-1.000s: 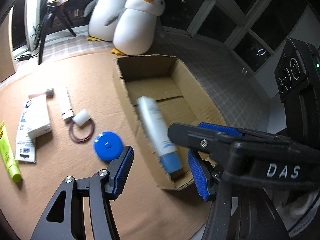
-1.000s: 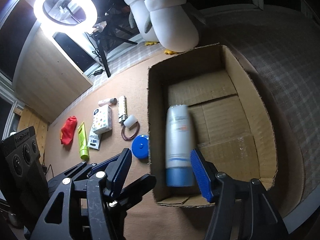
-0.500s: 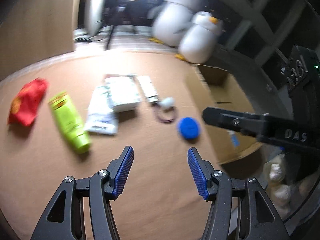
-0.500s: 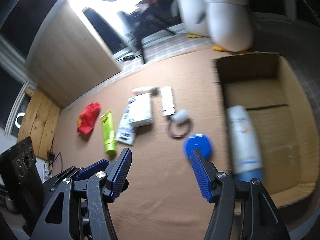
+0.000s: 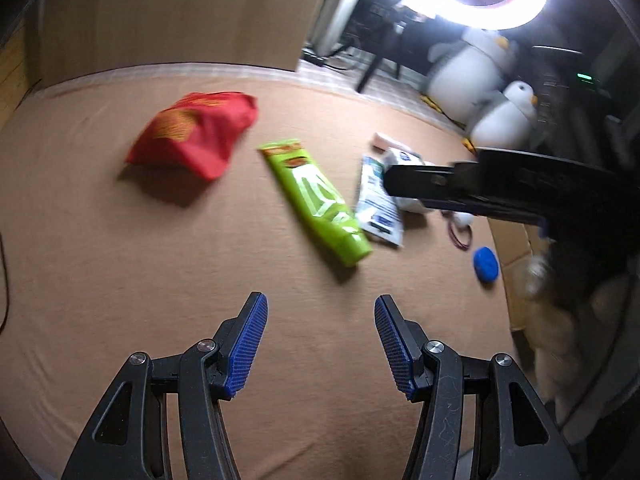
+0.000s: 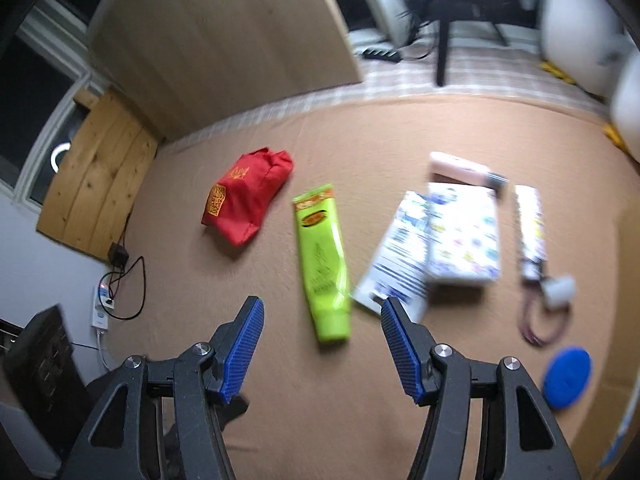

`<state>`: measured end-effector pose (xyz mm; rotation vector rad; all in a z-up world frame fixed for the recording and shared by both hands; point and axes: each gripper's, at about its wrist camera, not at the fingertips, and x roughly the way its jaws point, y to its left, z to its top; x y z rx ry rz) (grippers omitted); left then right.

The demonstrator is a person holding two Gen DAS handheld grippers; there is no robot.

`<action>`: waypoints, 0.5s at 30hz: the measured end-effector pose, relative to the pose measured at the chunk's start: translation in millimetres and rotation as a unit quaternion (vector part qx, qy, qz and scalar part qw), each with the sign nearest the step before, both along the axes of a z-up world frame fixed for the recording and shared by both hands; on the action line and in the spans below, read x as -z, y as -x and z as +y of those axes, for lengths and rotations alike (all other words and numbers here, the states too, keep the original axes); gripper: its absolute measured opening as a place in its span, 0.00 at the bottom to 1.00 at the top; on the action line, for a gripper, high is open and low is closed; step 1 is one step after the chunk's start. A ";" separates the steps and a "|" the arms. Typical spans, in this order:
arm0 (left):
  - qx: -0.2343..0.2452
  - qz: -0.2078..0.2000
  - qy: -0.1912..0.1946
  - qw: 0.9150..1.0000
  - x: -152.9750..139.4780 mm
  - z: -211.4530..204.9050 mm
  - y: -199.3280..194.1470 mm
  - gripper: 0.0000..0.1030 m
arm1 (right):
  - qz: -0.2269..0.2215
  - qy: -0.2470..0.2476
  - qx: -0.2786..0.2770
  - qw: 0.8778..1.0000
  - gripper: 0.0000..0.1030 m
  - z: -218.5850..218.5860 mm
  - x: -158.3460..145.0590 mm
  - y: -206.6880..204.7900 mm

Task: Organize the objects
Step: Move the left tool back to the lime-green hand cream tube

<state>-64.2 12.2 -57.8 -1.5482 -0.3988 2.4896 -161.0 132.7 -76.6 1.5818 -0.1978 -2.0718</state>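
Brown mat now fills both views, cardboard box pushed off to the right edge

Both cams swung left vs half a sec ago: lime green tube [image 6: 325,264] sits mid-frame, red pouch [image 6: 247,196] upper left, white packets [image 6: 464,236] and blue disc [image 6: 567,377] at right. Left gripper [image 5: 320,344] and right gripper [image 6: 322,350] both hover low over the mat [image 5: 160,280], jaws wide apart, holding nothing; the right one's tube lies just ahead between its fingers

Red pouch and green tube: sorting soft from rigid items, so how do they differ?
The red pouch is a puffy, rumpled fabric bag; the green tube is long, slim, glossy plastic. The pouch lies farther from the grippers than the tube. Both lie flat on the brown mat, ungripped.
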 end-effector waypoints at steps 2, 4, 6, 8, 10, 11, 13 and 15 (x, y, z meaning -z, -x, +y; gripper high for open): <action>-0.010 0.000 -0.002 1.000 -0.1 -10.5 -1.6 0.58 | -0.011 -0.009 -0.007 1.000 0.55 -15.3 11.0 12.5; -0.020 -0.001 -0.003 1.000 0.4 -21.8 -4.7 0.58 | -0.015 -0.024 -0.010 1.000 0.55 -27.7 19.7 23.1; -0.028 -0.003 -0.004 1.000 1.5 -30.7 -6.9 0.58 | -0.016 -0.037 -0.015 0.999 0.55 -38.2 27.5 32.4; -0.033 -0.005 -0.005 0.999 1.8 -36.3 -9.7 0.58 | -0.019 -0.049 -0.015 0.998 0.55 -45.6 34.5 39.6; -0.039 -0.006 -0.005 0.999 2.8 -41.5 -11.1 0.58 | -0.023 -0.059 -0.015 0.998 0.55 -51.0 41.2 45.3; -0.041 -0.007 -0.005 0.999 3.6 -43.0 -11.8 0.58 | -0.026 -0.066 -0.016 0.997 0.55 -54.7 45.1 47.5; -0.045 -0.008 -0.006 0.999 4.8 -46.8 -13.4 0.58 | -0.027 -0.080 -0.020 0.996 0.55 -61.7 50.5 49.6; -0.047 -0.009 -0.007 0.999 5.5 -48.7 -14.0 0.58 | -0.028 -0.092 -0.026 0.995 0.55 -67.9 54.2 49.2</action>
